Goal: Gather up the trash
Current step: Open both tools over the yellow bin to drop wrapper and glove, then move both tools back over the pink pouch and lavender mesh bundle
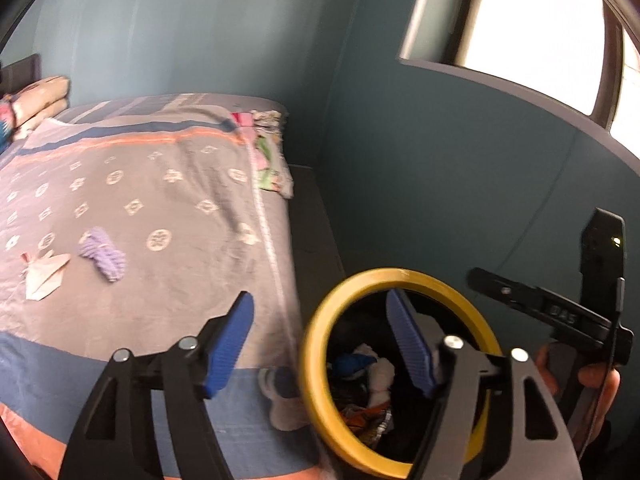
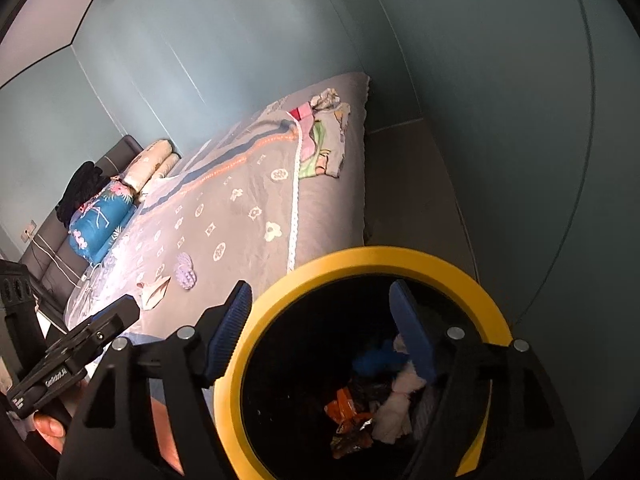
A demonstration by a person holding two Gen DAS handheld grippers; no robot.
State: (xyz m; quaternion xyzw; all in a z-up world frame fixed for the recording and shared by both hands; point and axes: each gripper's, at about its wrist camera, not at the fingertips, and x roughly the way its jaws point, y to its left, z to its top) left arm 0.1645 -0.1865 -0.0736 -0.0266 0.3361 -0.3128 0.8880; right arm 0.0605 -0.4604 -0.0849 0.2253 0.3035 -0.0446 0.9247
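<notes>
A black bin with a yellow rim (image 1: 348,292) stands beside the bed and holds an orange wrapper (image 2: 344,408), white tissue (image 2: 400,400) and something blue (image 2: 376,360). My left gripper (image 1: 320,296) is open across the bin's left rim with nothing between its blue pads. A blurred whitish scrap (image 1: 280,400) shows just left of the rim below it. My right gripper (image 2: 320,291) is open over the bin's mouth, also with nothing in it. On the bedspread lie a purple crumpled piece (image 1: 102,254) and a folded pale paper (image 1: 44,274).
The grey patterned bedspread (image 1: 160,200) fills the left, with pillows (image 2: 148,164) and a blue floral bundle (image 2: 100,220) at the headboard. A floral cloth (image 1: 272,160) lies at the bed's far corner. Blue walls, a window (image 1: 520,12) and a narrow floor strip (image 2: 408,200) bound the right.
</notes>
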